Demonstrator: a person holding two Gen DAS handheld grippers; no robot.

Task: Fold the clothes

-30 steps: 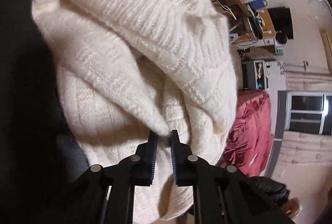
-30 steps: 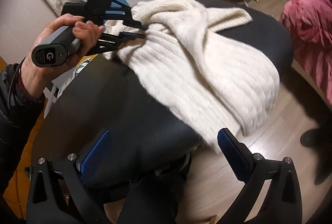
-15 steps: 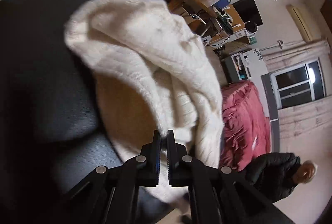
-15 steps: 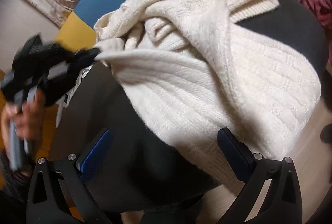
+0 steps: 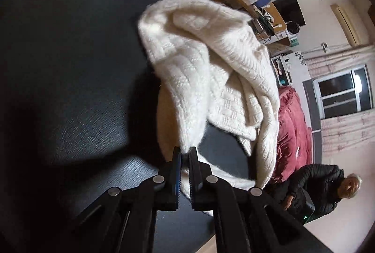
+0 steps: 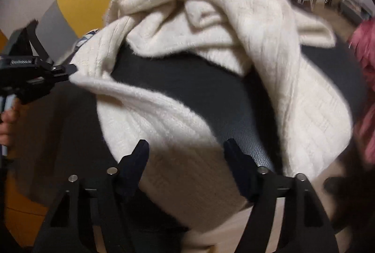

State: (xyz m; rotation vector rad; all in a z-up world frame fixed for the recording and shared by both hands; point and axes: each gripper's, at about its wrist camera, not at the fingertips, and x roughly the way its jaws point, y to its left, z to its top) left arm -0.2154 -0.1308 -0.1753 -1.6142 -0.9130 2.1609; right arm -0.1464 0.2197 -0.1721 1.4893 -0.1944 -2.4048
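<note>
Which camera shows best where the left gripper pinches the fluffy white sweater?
The left wrist view: its gripper sits close up, shut on the sweater edge. The right wrist view shows that gripper only small and blurred at the side, tugging the sweater's corner.

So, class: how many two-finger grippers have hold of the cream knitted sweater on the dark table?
1. The left gripper is shut on an edge of the cream knitted sweater. The right gripper is closing astride a lower fold, pads not yet pressing.

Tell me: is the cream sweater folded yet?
No. The cream knit sweater lies bunched and twisted on the black table, one edge pinched in the left gripper.
</note>
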